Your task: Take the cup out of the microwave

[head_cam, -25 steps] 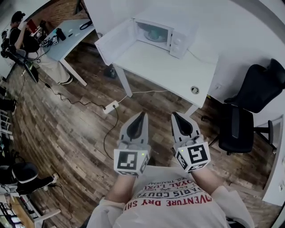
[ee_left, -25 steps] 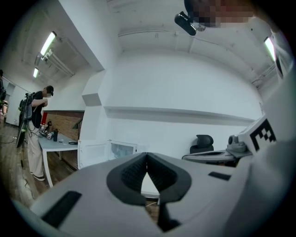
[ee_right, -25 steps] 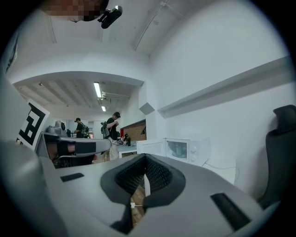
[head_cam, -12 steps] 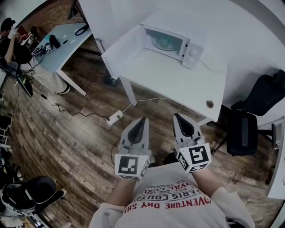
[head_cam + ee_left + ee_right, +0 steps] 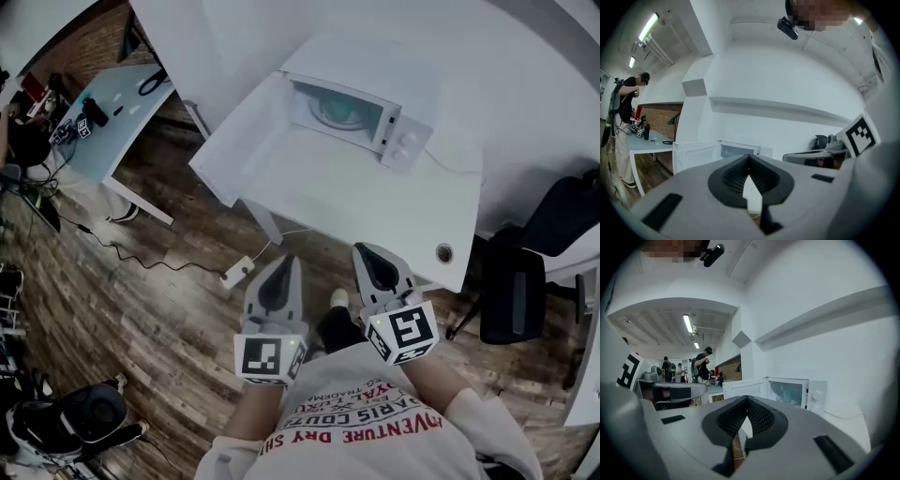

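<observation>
A white microwave (image 5: 361, 98) stands at the back of a white table (image 5: 375, 211), its door (image 5: 234, 127) swung open to the left. Inside it a pale teal cup (image 5: 336, 111) shows; in the right gripper view the cup (image 5: 788, 393) sits in the open cavity. My left gripper (image 5: 285, 262) and right gripper (image 5: 362, 249) are side by side just short of the table's front edge, both shut and empty, well away from the cup. In the left gripper view my left gripper (image 5: 749, 157) points level at the microwave (image 5: 739, 150). My right gripper (image 5: 747, 399) points at the open door (image 5: 740, 387).
A black office chair (image 5: 513, 292) stands right of the table. A second desk (image 5: 108, 98) with small items is at the far left, a power strip (image 5: 236, 272) and cable lie on the wood floor, and a person (image 5: 622, 123) stands by that desk.
Both grippers have come forward together toward the table. The table and microwave now sit nearer and larger in the head view. The jaws stay shut.
</observation>
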`<state>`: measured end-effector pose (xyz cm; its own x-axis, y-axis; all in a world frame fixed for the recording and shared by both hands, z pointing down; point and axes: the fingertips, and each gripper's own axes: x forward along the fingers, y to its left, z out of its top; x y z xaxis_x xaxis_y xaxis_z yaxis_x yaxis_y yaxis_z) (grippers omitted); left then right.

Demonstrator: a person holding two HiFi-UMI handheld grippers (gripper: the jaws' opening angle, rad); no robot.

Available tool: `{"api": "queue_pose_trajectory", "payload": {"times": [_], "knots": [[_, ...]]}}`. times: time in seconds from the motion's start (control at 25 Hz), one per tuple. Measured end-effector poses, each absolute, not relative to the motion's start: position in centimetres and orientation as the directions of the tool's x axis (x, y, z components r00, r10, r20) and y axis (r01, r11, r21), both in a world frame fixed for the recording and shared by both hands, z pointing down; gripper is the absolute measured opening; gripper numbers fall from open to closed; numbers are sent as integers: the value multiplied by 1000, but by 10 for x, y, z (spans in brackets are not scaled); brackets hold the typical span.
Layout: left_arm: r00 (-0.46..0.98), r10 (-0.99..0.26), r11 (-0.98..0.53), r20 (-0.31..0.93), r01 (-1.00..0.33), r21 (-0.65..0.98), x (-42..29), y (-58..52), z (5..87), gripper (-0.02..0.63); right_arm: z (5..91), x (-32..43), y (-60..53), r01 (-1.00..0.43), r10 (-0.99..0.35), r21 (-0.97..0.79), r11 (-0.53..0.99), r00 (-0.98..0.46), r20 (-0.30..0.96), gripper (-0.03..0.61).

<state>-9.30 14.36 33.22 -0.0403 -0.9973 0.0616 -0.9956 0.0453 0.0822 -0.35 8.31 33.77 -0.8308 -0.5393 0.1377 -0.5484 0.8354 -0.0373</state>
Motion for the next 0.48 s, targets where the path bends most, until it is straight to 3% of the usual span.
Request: {"api": "queue_pose_trajectory", "payload": {"times": [0.16,0.48], "knots": [[-43,-999,44,28,-997,69,-115,77,323,8,330,-26,24,-508,-502,-31,861,-858,109,11],[7,-996,0,89,-997,74,-123,-33,338,8,341,-34,-88,-554,-542,-69,830,-829,139,11]]}}
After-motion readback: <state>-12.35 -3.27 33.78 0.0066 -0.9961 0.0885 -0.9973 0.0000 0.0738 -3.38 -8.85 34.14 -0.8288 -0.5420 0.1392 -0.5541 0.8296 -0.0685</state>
